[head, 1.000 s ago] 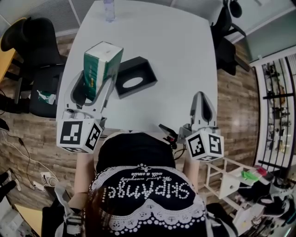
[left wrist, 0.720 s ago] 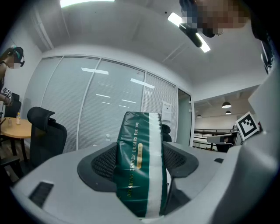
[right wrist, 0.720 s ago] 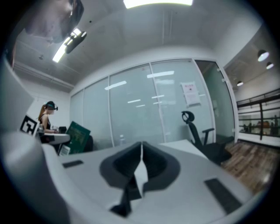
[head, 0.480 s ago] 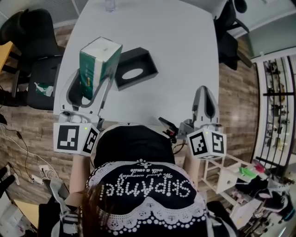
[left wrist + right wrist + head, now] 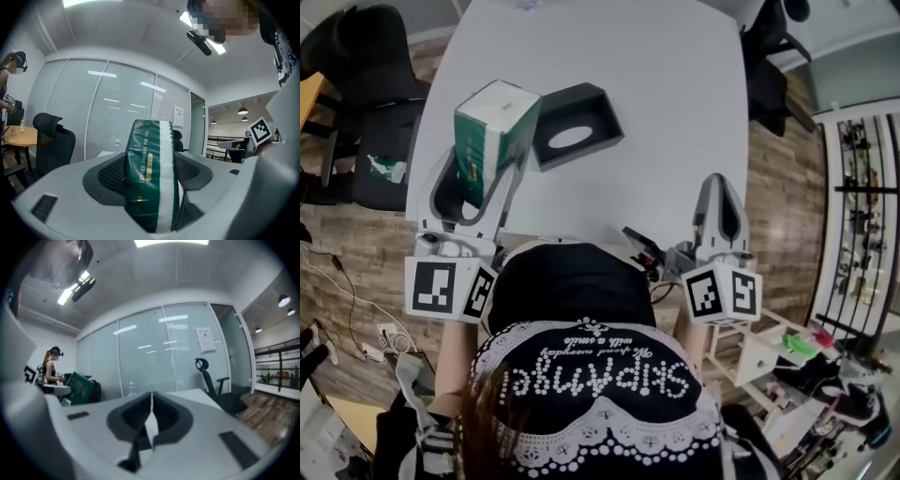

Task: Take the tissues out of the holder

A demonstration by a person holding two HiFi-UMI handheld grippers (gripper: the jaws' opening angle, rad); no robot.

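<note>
My left gripper [image 5: 486, 157] is shut on a green tissue pack [image 5: 494, 129] with a white stripe and holds it upright in the air over the table's left side. In the left gripper view the tissue pack [image 5: 149, 180] fills the gap between the two grey jaws of the left gripper [image 5: 150, 164]. The black holder [image 5: 574, 141] lies on the white table [image 5: 656, 112] just right of the pack, its oval slot facing up. At the near table edge my right gripper [image 5: 716, 199] is shut and holds nothing; the right gripper [image 5: 151, 411] shows its pads pressed together.
Black office chairs stand left [image 5: 356, 84] and right [image 5: 767, 80] of the table. A white shelf unit [image 5: 764, 361] sits at lower right. A water bottle [image 5: 117, 145] stands at the table's far edge. Glass partition walls lie beyond.
The left gripper has drifted a little to the left with the tissue pack, slightly farther from the holder. The right gripper has hardly moved and stays shut.
</note>
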